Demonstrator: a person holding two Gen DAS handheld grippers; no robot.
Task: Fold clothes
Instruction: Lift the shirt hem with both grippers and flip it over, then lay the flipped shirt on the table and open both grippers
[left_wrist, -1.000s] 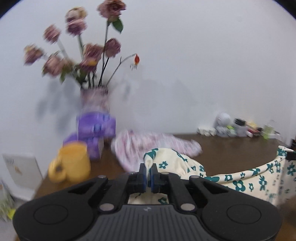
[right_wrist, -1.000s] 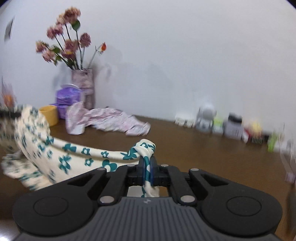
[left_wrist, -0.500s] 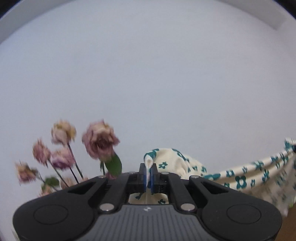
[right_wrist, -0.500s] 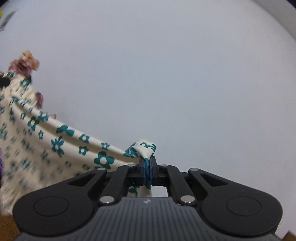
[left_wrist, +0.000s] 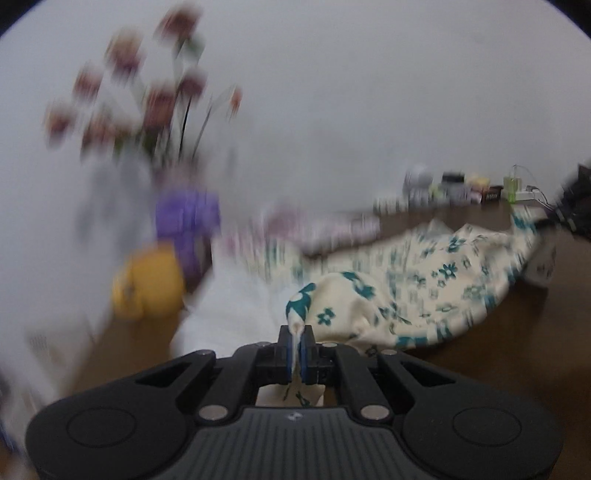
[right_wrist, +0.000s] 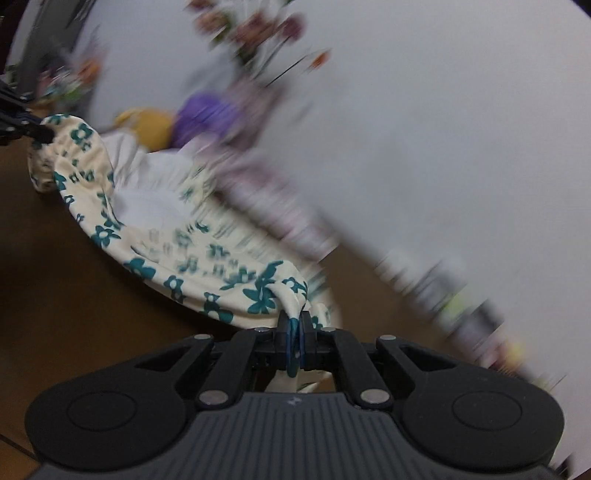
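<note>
A cream garment with teal flowers (left_wrist: 436, 284) hangs stretched between my two grippers, sagging toward the brown table (left_wrist: 509, 350). My left gripper (left_wrist: 296, 334) is shut on one corner of it. My right gripper (right_wrist: 294, 325) is shut on the opposite corner of the garment (right_wrist: 192, 258). In the left wrist view the right gripper (left_wrist: 572, 214) shows at the far right edge, pinching the cloth. In the right wrist view the left gripper (right_wrist: 22, 125) shows at the far left, holding the other end. Both views are motion-blurred.
A pink-patterned garment (left_wrist: 306, 229) and a white cloth (left_wrist: 229, 310) lie behind the held one. A yellow mug (left_wrist: 147, 284), purple packages (left_wrist: 186, 221) and a vase of dried roses (left_wrist: 147, 96) stand at the back left. Small bottles and jars (left_wrist: 454, 188) line the wall.
Both grippers swung up toward the wall half a second ago with the garment lifted, and have now come back down toward the table. The garment now sags low and the right view is tilted.
</note>
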